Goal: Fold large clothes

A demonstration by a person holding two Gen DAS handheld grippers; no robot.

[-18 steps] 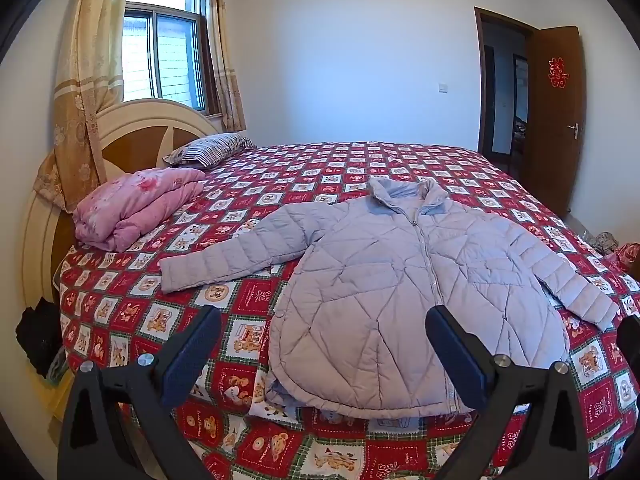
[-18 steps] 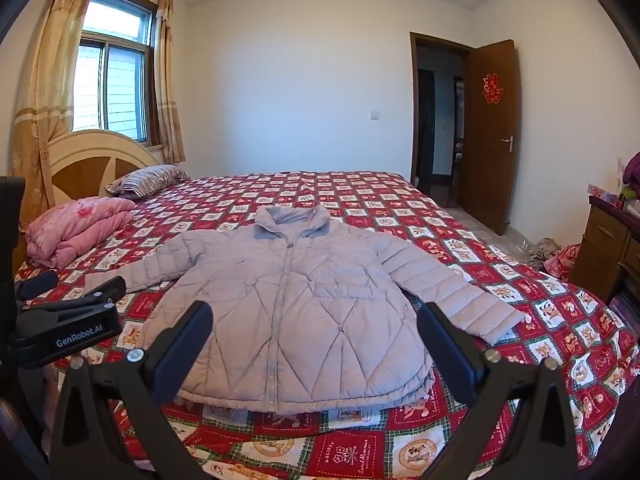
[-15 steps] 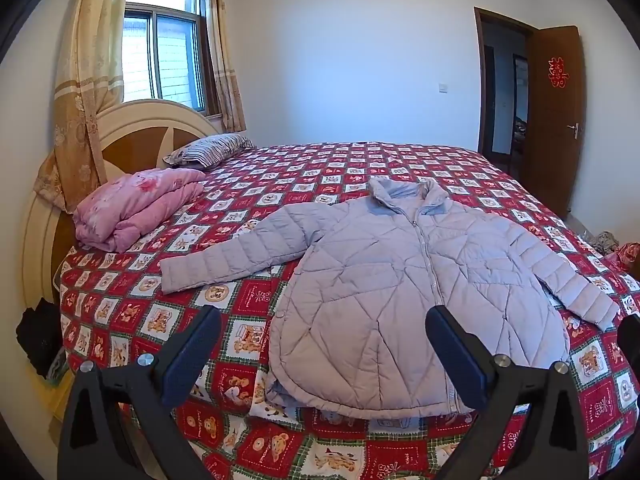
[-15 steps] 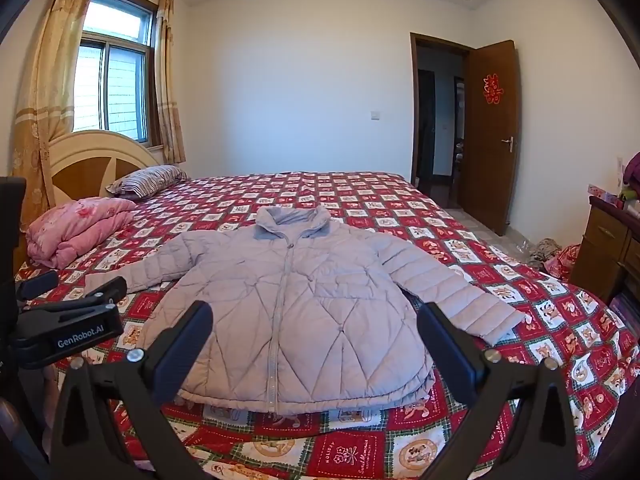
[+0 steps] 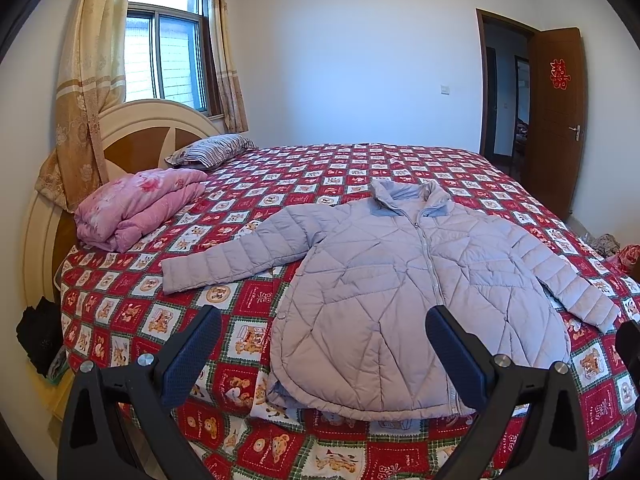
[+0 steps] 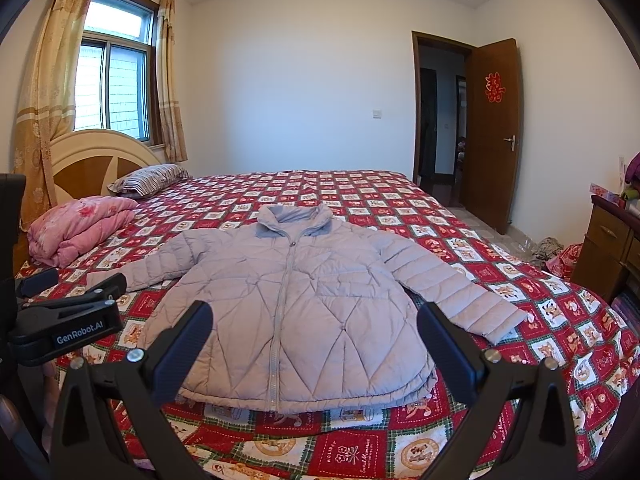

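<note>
While folding not yet begun: lilac quilted jacket (image 6: 296,300) lies flat, zipped, front up, both sleeves spread, on red patterned bedspread (image 6: 400,208), hem nearest; left gripper (image 5: 324,344) and right gripper (image 6: 316,332) gape wide, empty, above hem; all folds remain.

Home bedroom: bed (image 5: 360,168) (patchwork quilt), pillow (image 5: 212,149).

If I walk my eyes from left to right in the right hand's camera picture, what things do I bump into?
Curtain → pink folded quilt → striped pillow → lilac puffer jacket → open brown door → wooden dresser.
</note>
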